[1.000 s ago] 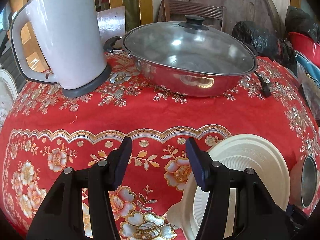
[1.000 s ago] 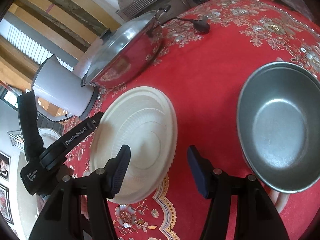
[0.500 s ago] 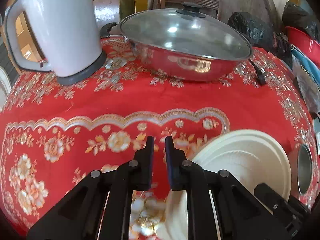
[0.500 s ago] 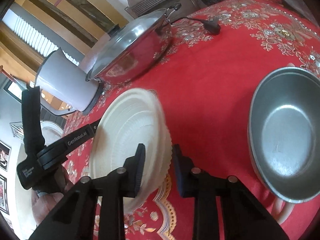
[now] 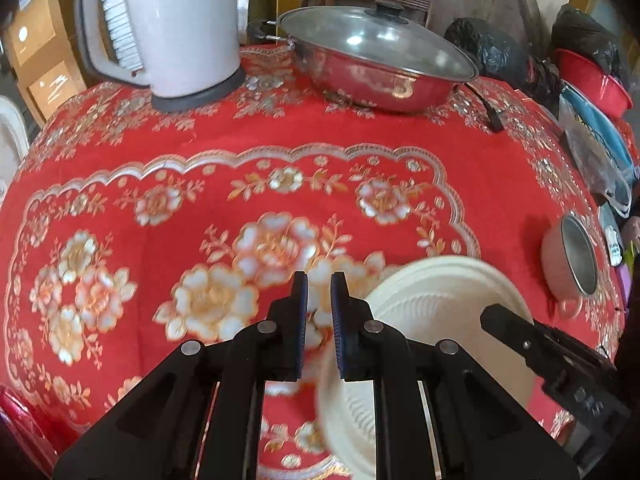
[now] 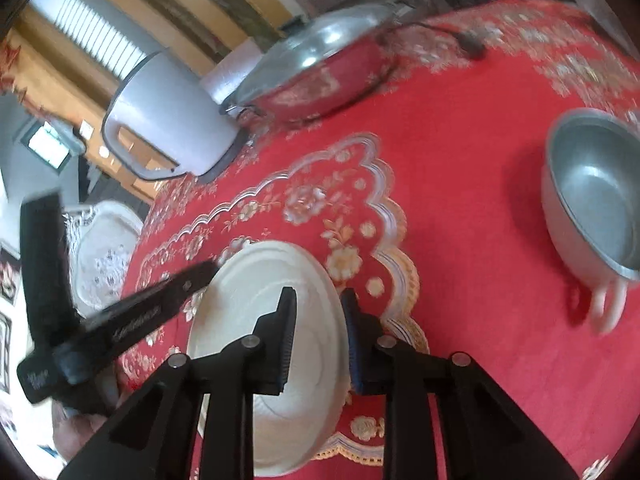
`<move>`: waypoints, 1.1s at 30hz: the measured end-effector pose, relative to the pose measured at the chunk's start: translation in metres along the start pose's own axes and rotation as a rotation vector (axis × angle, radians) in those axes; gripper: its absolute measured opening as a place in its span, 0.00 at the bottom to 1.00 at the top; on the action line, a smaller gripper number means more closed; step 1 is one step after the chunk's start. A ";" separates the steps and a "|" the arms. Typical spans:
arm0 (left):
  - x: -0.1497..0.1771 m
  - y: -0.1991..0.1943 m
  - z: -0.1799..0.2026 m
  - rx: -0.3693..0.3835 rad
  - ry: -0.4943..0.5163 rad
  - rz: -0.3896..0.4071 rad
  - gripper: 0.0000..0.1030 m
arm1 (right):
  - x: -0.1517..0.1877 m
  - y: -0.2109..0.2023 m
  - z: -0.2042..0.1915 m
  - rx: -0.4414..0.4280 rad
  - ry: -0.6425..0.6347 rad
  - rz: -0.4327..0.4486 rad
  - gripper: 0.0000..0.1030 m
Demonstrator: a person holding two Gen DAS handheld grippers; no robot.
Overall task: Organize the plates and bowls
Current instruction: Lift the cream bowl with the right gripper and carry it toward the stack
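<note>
A cream ridged plate point(image 6: 256, 280) lies tilted over the red flowered tablecloth point(image 6: 460, 220) near the table's front. My right gripper point(image 6: 318, 300) is shut on the plate's right rim, one pad over the plate and one under its edge. My left gripper point(image 5: 318, 280) is shut, and only cloth shows in the slit between its pads. The plate point(image 5: 440, 292) sits just right of it, and from the right wrist view its tip point(image 6: 208, 270) touches the plate's left rim. A metal bowl with a pale handle point(image 6: 592, 200) stands apart at the right.
A white kettle point(image 5: 176, 24) and a lidded steel wok point(image 5: 380, 68) stand at the back of the table. A black plug and cord point(image 5: 494, 120) lie beside the wok. Black bags and a red basin point(image 5: 596, 80) crowd the far right. A white chair point(image 6: 104, 256) stands off the left edge.
Both grippers have gone from open to shut, the right one onto the plate's rim. The plate has moved away from the bowl toward the middle of the cloth. Both hands travelled with it.
</note>
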State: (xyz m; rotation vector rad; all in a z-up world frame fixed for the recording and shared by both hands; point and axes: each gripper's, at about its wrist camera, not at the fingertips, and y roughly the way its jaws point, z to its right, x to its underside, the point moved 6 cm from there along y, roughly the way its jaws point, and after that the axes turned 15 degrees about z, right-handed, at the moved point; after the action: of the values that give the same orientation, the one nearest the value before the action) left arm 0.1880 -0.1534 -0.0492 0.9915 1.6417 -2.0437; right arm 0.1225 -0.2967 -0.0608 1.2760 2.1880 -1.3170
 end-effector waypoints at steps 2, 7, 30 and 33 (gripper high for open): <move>0.005 -0.002 -0.003 -0.008 0.008 -0.022 0.11 | 0.007 -0.002 0.006 -0.003 0.024 -0.025 0.23; 0.012 -0.005 -0.003 0.016 -0.007 -0.076 0.11 | 0.018 -0.015 0.006 0.011 -0.010 -0.038 0.23; 0.035 -0.032 0.012 0.100 -0.050 -0.207 0.54 | 0.035 -0.037 0.005 -0.017 0.031 -0.056 0.33; 0.050 -0.021 0.017 0.135 -0.057 -0.236 0.49 | 0.038 -0.037 0.004 -0.022 0.017 -0.062 0.33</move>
State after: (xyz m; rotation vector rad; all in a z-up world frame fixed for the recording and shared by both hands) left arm 0.1342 -0.1560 -0.0672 0.8049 1.6794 -2.3405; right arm 0.0700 -0.2865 -0.0656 1.2244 2.2646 -1.3060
